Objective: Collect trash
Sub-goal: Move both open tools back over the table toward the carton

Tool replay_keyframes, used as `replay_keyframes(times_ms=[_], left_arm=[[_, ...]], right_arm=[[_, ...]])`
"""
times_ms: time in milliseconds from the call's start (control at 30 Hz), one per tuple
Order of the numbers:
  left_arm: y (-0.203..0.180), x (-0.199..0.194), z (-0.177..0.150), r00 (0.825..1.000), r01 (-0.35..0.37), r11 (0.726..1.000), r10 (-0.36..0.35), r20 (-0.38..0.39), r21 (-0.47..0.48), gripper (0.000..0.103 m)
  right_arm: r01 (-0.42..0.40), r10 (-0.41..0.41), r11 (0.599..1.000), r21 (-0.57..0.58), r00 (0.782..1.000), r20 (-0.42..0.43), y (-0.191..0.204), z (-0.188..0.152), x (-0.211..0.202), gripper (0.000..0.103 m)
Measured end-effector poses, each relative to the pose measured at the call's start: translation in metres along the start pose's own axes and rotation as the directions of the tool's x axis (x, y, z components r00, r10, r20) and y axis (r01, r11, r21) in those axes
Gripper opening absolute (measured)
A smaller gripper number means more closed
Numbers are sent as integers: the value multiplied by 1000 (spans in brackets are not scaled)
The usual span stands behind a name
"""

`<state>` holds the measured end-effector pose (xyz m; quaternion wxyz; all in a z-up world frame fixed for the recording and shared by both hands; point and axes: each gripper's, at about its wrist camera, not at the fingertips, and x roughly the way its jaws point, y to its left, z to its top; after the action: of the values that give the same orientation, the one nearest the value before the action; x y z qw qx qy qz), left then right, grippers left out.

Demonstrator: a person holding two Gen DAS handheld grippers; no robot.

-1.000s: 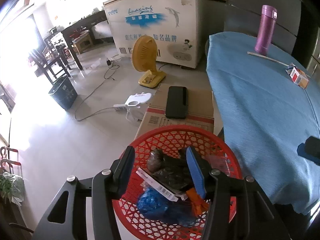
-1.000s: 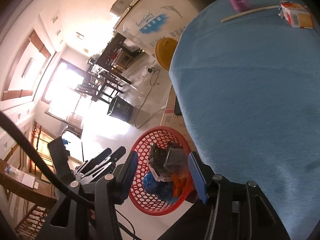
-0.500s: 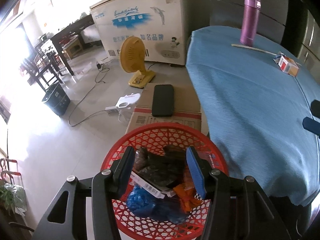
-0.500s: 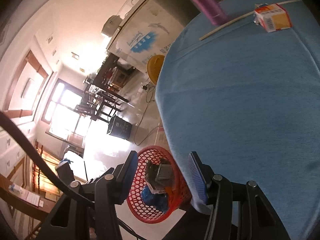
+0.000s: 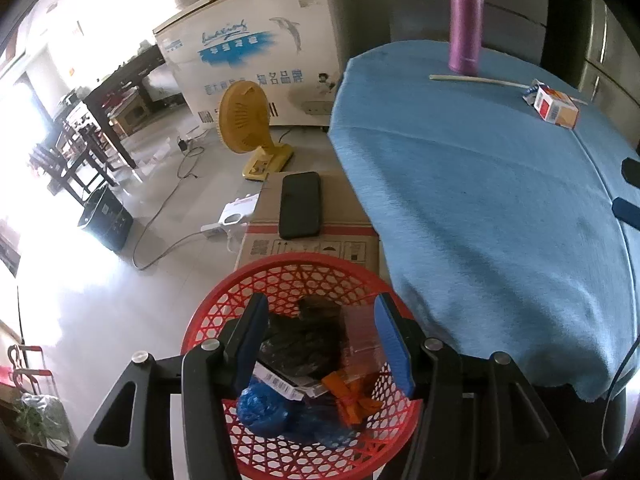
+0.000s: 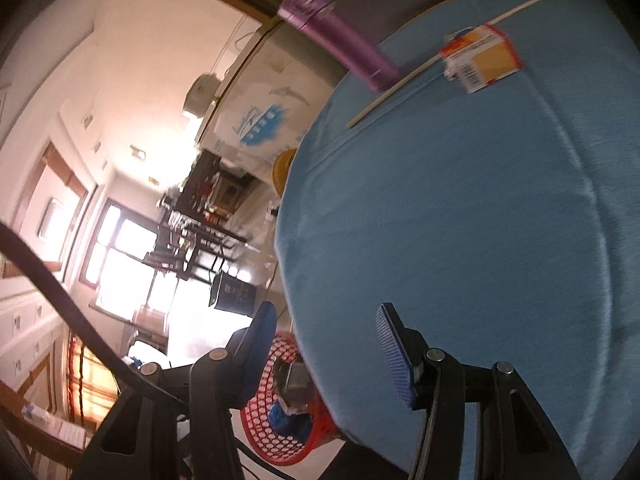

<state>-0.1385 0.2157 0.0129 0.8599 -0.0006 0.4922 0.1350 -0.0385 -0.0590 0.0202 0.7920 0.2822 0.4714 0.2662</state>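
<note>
Tabletop (image 5: 480, 184): covered with a blue cloth; it fills the 1 to 4 o'clock part of the left wrist view and most of the right wrist view (image 6: 460, 220).
Freezer (image 5: 256, 52): white chest with blue print, on the floor at 11 o'clock, behind the yellow fan (image 5: 244, 120).
Cardboard box (image 5: 316, 236): on the floor beside the tabletop edge, a black phone (image 5: 300, 204) lies flat on it.
Red basket (image 5: 280, 292): on the floor at 6 o'clock, just beside the hanging cloth; it holds trash, with dark wrappers, a blue bag (image 5: 260, 408) and an orange piece (image 5: 348, 396).
Left claw (image 5: 320, 340): fingers apart, holding nothing, above the basket.
Right claw (image 6: 326, 356): fingers apart, holding nothing, over the tabletop edge; the basket (image 6: 280, 440) shows at 7 o'clock.
Purple flask (image 5: 466, 20): upright at the far edge, 1 o'clock.
Small carton (image 5: 556, 106): red, white and orange, lying on the cloth at 2 o'clock, near the flask.
Pale stick (image 5: 476, 79): lying flat, between flask and carton.
</note>
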Motion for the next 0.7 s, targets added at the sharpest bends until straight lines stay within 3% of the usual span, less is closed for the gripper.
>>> replay_keyframes(times_ms=[333,433,633,700], left_arm=[[-55,-13,39,997,51,991,-57,45,121,57],[-84,-17,60,992,99,979,-111,63,177,65],[-152,-14,111,967,202,932,-238,90,300,66],[-170,-10,125,959,214,916,-262,105,338,66]], right_arm=[[20,-32,996,92,992,125,-62,29,-42,56],[40,-59,993,111,982,177,-85,39,-58,56],[83,-129,983,163,947,293,-138,65,-92,56],[120,-171,979,165,925,338,-155,73,-101,56]])
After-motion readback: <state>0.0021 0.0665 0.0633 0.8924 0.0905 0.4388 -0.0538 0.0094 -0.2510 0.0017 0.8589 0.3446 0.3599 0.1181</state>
